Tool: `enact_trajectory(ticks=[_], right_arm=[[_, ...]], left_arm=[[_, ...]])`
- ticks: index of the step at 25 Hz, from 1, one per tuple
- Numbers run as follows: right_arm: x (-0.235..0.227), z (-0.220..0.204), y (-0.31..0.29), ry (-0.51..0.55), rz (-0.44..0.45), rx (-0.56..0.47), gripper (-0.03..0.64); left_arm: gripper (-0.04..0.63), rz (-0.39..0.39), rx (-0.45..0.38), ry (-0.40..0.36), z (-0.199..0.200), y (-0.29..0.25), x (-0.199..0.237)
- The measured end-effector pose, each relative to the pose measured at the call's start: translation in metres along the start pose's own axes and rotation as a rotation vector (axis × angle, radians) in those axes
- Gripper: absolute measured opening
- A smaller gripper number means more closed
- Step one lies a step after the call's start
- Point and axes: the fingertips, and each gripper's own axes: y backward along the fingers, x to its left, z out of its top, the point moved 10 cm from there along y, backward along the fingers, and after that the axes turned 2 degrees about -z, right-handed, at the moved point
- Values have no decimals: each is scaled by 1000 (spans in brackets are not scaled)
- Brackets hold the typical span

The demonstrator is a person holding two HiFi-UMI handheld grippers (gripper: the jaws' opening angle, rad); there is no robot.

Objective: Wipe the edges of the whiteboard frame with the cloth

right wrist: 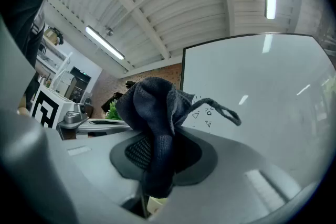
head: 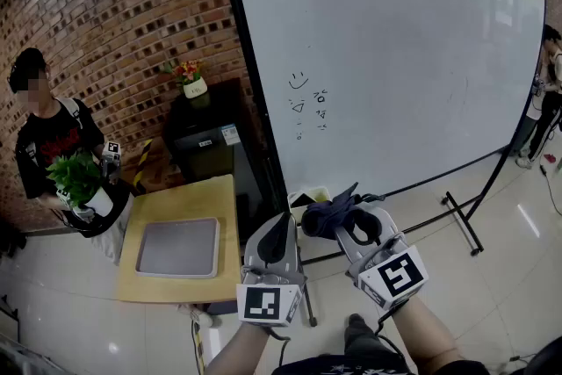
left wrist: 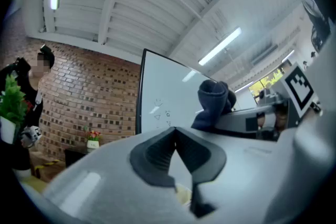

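The cloth, a dark blue-grey knitted rag, is pinched in the right gripper. Its fingers are closed on the lower part of the bunch, so most of the fabric stands proud above them and a thin loop trails off to one side. The left gripper has its fingers together at the tips with nothing between them, and it hangs just beside the right one. Both are low in front of the whiteboard, near its lower left corner but apart from it. The black frame runs up the left side and along the bottom, and no part of the cloth touches it yet, so the wiping looks not yet begun. The cloth should handle as light, limp and soft: it will fold round a narrow edge easily, but it gives no stiffness of its own, so the pressure must come from the fingers close behind the wad. The present hold, low on the bunch, seems good for that, since plenty of fabric leads. The loose loop could drag across the small drawn marks on the board face. The frame itself looks thin and rigid, and the board rests on a stand that may shift if pushed hard. A wooden bench with a tray sits to the left.
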Motion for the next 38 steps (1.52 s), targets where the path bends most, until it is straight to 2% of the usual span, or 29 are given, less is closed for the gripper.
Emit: enact_trajectory(ticks=[4, 7, 9, 14, 17, 20, 26, 30, 33, 38], right_arm=[[-24, 3, -26, -17, -5, -33, 75], [-45, 6, -46, -34, 17, -73, 75], [-60, 17, -64, -9, 53, -122, 75], [-94, 60, -98, 53, 134, -228, 75], [-104, 96, -120, 56, 167, -275, 75], [-120, 135, -142, 99, 193, -320, 75], [-132, 210, -172, 261, 164, -413, 75], [-131, 247, -183, 392, 118, -466, 75], [-137, 268, -199, 425, 75, -477, 75], [-157, 300, -233, 531, 1, -524, 77]], left_arm=[[5, 26, -2, -36, 8, -36, -3], [5, 52, -41, -77, 19, -67, -1], [5, 74, -80, -108, 31, -87, 4], [5, 127, -202, -148, 73, -133, 12], [5, 173, -256, -212, 108, -154, 20], [5, 185, -288, -272, 146, -175, 27], [5, 200, -344, -376, 219, -208, 54], [5, 179, -426, -444, 262, -223, 71], [5, 153, -482, -501, 284, -240, 82], [5, 124, -536, -506, 317, -271, 89]])
